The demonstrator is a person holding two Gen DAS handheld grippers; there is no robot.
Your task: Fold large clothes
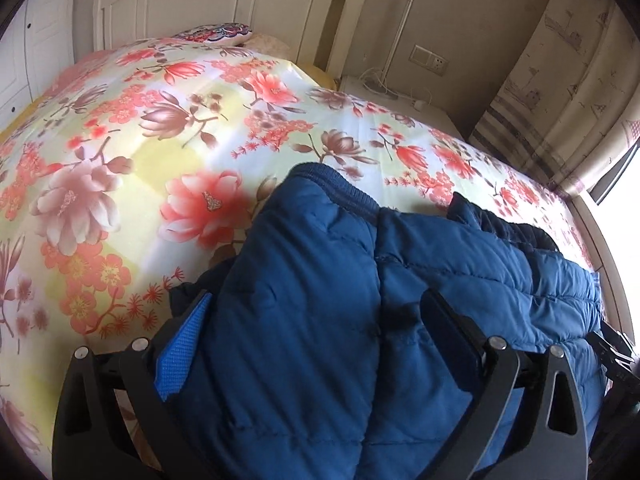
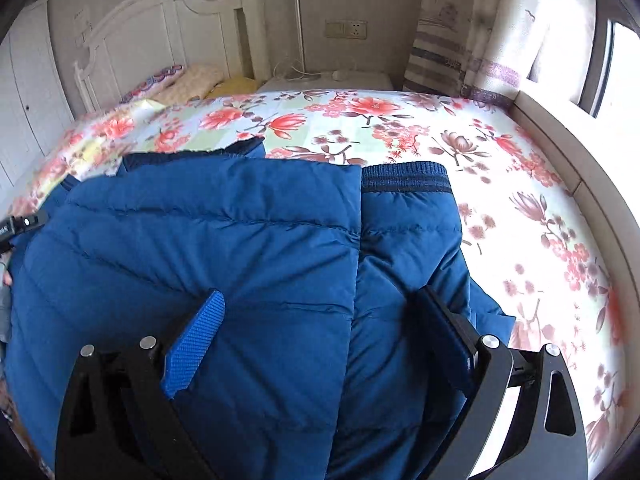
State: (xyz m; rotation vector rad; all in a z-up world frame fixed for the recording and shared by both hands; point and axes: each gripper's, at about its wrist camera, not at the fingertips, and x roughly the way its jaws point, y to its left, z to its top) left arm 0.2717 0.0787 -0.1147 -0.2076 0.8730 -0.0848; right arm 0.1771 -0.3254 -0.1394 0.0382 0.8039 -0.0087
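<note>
A blue quilted puffer jacket [image 1: 320, 280] lies on the floral bedspread [image 1: 120, 140], its sleeves folded over the body. A ribbed cuff [image 1: 320, 176] points toward the headboard. My left gripper [image 1: 316, 308] is wide open, its fingers straddling the jacket's left part with fabric bulging between them. In the right wrist view the jacket [image 2: 220, 248] fills the lower middle, with a striped ribbed cuff [image 2: 404, 180] at its far edge. My right gripper [image 2: 320, 300] is wide open over the jacket's right side. The other gripper's tip [image 2: 24, 224] shows at the far left.
A white headboard [image 2: 160, 32] and pillows [image 2: 188, 80] stand at the far end. A white bedside table [image 2: 328, 80] with cables sits by the wall socket [image 2: 346, 28]. Curtains [image 2: 500, 40] and a window ledge [image 2: 560, 140] run along the bed's right side.
</note>
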